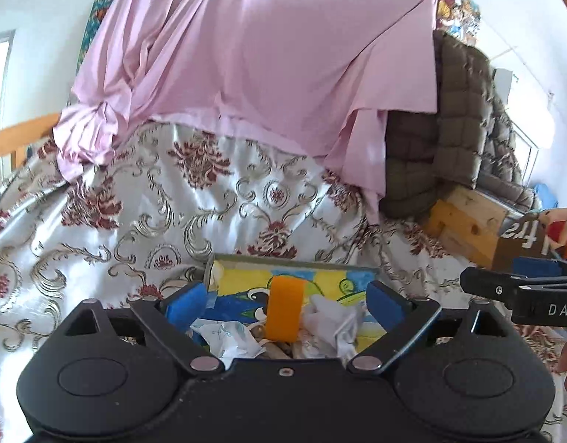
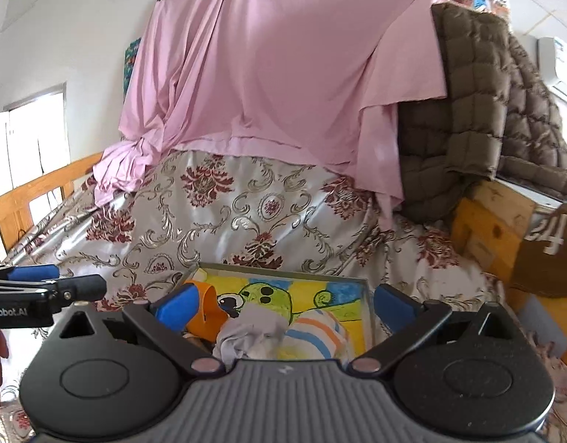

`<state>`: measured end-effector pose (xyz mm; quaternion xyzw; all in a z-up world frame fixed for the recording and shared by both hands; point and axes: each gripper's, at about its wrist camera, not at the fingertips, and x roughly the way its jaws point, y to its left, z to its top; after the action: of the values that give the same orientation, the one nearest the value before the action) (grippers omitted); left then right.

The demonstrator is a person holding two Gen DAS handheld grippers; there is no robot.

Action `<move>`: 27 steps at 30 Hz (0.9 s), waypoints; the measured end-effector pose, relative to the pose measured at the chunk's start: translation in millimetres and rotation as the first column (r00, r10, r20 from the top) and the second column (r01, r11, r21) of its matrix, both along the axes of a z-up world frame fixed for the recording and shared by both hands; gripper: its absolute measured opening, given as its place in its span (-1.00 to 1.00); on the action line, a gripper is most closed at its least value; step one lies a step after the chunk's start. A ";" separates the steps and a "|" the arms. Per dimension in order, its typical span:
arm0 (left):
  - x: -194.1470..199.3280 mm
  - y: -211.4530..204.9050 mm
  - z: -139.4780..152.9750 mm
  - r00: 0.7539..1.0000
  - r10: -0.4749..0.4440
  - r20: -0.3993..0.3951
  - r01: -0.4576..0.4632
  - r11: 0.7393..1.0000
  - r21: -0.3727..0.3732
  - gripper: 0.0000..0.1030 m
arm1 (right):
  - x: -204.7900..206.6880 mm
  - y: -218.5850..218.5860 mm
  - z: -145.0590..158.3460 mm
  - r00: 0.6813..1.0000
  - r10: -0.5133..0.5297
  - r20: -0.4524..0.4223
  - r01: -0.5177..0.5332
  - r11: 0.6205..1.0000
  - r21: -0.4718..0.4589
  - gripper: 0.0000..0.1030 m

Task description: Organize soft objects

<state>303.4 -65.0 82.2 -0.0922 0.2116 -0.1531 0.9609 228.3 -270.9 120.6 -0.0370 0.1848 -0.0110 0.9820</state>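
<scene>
Where pink sheet (image 1: 253,55) drapes, floral bedspread (image 1: 143,199)

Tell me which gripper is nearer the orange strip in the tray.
Left. The left gripper frames the orange strip between its open fingers; the right gripper hovers open with the strip by its left finger.

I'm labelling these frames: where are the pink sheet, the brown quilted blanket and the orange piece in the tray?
pink sheet (image 2: 268,74), right wrist view, middle of drape.
brown quilted blanket (image 2: 475,85), right wrist view, upper fold.
orange piece (image 1: 284,308), left wrist view, front face.
</scene>
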 end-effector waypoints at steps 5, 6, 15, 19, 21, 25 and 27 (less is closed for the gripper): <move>-33.1 3.1 15.6 1.000 -0.006 0.022 0.006 1.000 -0.003 0.89 | -31.5 8.1 6.9 1.000 -0.006 0.020 0.006 1.000 -0.007 0.99; -40.3 4.1 18.0 1.000 -0.006 0.030 0.006 1.000 -0.001 0.90 | -38.5 10.6 8.1 1.000 -0.005 0.026 0.005 1.000 -0.007 0.99; -95.3 14.2 33.4 0.996 -0.005 0.092 0.005 1.000 -0.009 0.98 | -87.4 24.4 15.1 0.998 -0.025 0.063 0.025 1.000 0.010 0.99; -113.9 19.5 33.6 0.994 0.010 0.108 -0.009 1.000 -0.010 0.98 | -105.6 29.8 11.9 0.996 -0.050 0.068 0.049 0.999 0.024 0.99; -121.4 22.1 31.1 0.993 0.018 0.113 -0.018 1.000 -0.003 0.98 | -115.4 32.0 7.5 0.994 -0.074 0.076 0.070 0.996 0.053 0.99; -134.9 28.0 19.4 0.994 0.031 0.100 -0.032 0.999 0.010 0.98 | -132.7 32.8 -10.2 0.991 -0.109 0.072 0.096 0.983 0.157 0.99; -142.4 30.3 12.6 0.994 0.038 0.101 -0.041 0.999 0.023 0.98 | -140.5 34.2 -21.7 0.990 -0.125 0.068 0.111 0.977 0.182 0.99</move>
<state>161.0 -34.6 94.8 -0.0763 0.1629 -0.1359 0.9743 87.9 -236.7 98.9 0.0623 0.1481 -0.0542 0.9855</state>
